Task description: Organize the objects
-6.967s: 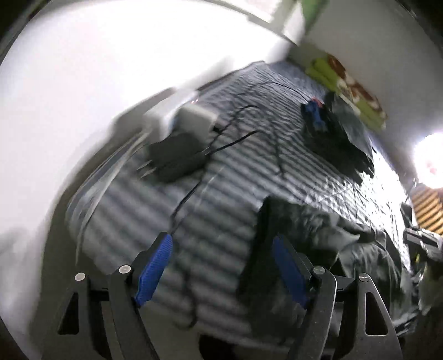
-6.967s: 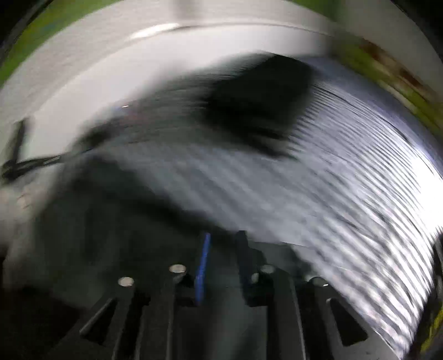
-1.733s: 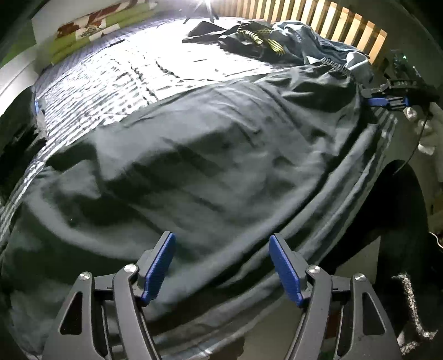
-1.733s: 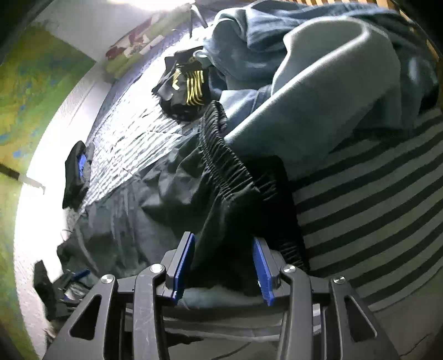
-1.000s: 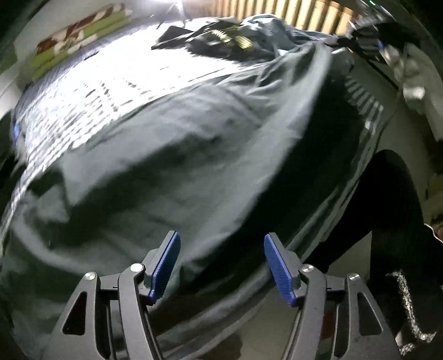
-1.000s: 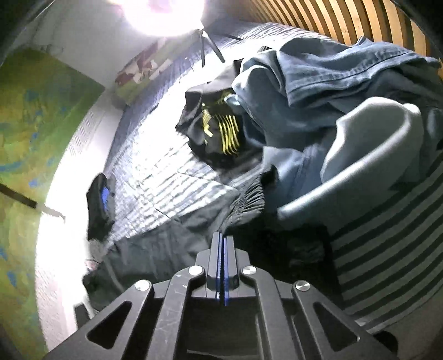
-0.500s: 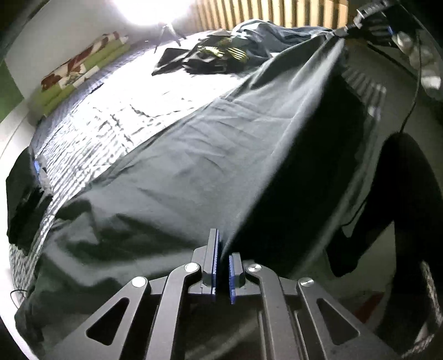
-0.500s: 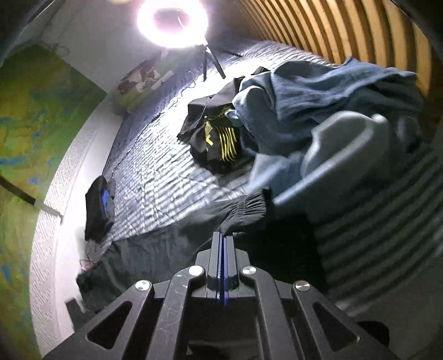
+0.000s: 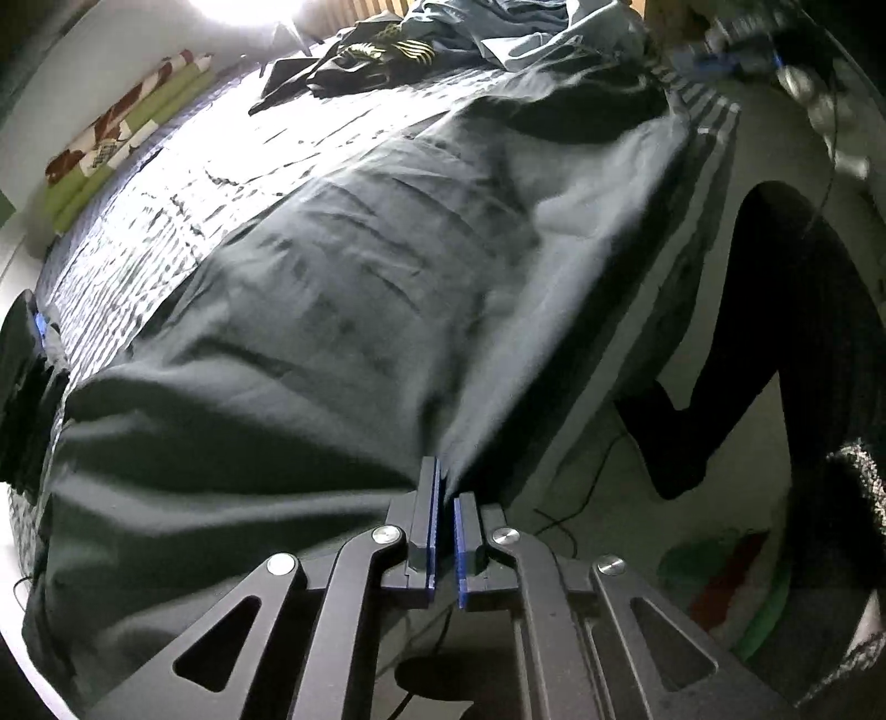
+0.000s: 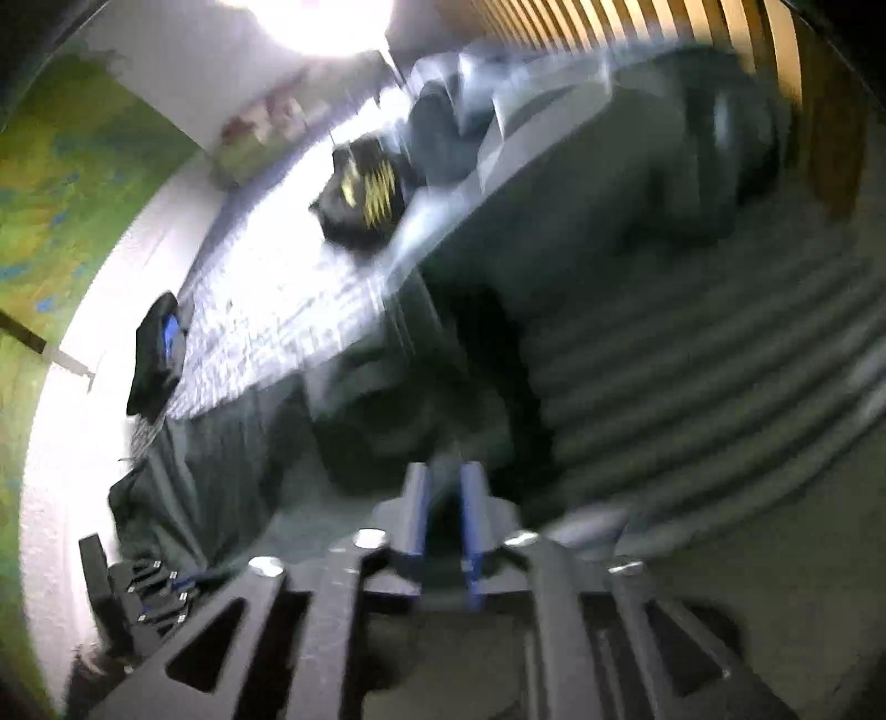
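Observation:
A dark grey garment point(image 9: 332, 310) lies spread along the near side of the striped bed point(image 9: 183, 183). My left gripper point(image 9: 446, 498) is shut on its near edge, which is pulled into a taut ridge toward the pads. In the blurred right wrist view my right gripper point(image 10: 443, 498) has its jaws opening, a narrow gap showing between the blue pads. The garment's gathered end point(image 10: 387, 410) lies slack on the bed just beyond them. Whether any cloth is still in the gap is hard to tell. The right gripper point(image 9: 720, 52) also shows, blurred, at the far end.
A black and yellow garment point(image 10: 365, 188) and a heap of blue jeans point(image 10: 443, 122) lie near the slatted headboard point(image 10: 664, 33). A folded black item point(image 10: 158, 354) sits by the wall. A person's dark leg point(image 9: 775, 332) stands on the floor beside the bed. A lamp glares behind.
The left gripper went from open to shut on the garment's edge. The right gripper's pads, pressed together before, have parted, and the garment's far end has gone slack on the bed.

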A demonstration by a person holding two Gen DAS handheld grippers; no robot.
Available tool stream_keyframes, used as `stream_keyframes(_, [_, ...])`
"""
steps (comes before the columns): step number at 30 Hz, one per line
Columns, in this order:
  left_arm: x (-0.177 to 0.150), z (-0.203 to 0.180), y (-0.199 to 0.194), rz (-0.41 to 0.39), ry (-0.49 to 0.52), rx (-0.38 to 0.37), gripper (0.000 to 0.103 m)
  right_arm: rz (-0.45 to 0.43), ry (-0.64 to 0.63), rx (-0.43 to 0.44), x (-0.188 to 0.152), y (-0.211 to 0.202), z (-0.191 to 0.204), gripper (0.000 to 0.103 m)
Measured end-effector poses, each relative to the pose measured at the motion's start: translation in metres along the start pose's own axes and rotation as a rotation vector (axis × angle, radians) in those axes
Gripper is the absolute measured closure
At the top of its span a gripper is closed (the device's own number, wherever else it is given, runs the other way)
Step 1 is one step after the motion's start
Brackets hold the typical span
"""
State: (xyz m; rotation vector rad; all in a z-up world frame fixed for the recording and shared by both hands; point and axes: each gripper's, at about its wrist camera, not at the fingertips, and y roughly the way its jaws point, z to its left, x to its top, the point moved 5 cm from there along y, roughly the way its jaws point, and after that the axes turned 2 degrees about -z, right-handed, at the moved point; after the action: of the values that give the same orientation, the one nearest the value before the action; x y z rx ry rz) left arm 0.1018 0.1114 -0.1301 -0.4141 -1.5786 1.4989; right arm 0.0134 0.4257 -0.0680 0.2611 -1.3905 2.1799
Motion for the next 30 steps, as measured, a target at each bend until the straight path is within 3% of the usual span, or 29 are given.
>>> stream_keyframes(1, [0.000,-0.003,0.001,0.004,-0.002,0.003,0.099,-0.014,-0.020,-0.005,0.008,-0.002,0.004,0.078])
stream_keyframes(5, [0.003,-0.009,0.004,0.007,-0.004,0.008,0.100,-0.037,-0.100,-0.033,0.041,0.018,0.018,0.078])
stream_keyframes(10, [0.003,-0.007,0.006,0.010,-0.020,-0.008,0.100,0.029,-0.133,-0.098,0.054,0.070,0.013,0.077])
stream_keyframes(12, [0.003,-0.006,0.007,0.008,-0.023,-0.013,0.100,0.037,-0.102,-0.127,0.050,0.075,0.007,0.103])
stream_keyframes(14, [0.002,-0.005,0.006,0.002,-0.026,-0.017,0.100,-0.003,-0.060,-0.114,0.045,0.059,0.001,0.103])
stream_keyframes(17, [0.000,-0.005,0.005,-0.001,-0.032,-0.028,0.100,-0.094,-0.031,-0.224,0.048,0.036,-0.022,0.103])
stream_keyframes(20, [0.000,-0.006,0.000,-0.006,-0.027,-0.026,0.099,-0.017,0.042,-0.283,0.047,0.044,-0.046,0.102])
stream_keyframes(21, [-0.002,-0.005,-0.004,-0.005,-0.040,-0.033,0.096,-0.019,0.047,-0.278,0.047,0.043,-0.046,0.099])
stream_keyframes(22, [-0.005,-0.003,-0.011,-0.007,-0.071,-0.061,0.086,-0.037,0.021,-0.265,0.047,0.039,-0.039,0.099])
stream_keyframes(23, [-0.009,0.000,-0.019,-0.017,-0.104,-0.084,0.068,-0.061,-0.036,-0.255,0.046,0.035,-0.026,0.099])
stream_keyframes(25, [-0.028,0.019,-0.046,-0.071,-0.212,-0.107,0.050,-0.097,-0.140,-0.249,0.044,0.028,0.000,0.099])
stream_keyframes(27, [-0.052,0.046,-0.067,-0.101,-0.298,-0.067,0.050,-0.098,-0.225,-0.242,0.041,0.029,0.021,0.098])
stream_keyframes(30, [-0.110,0.115,-0.094,-0.101,-0.516,0.074,0.050,-0.050,-0.307,-0.271,0.032,0.040,0.032,0.097])
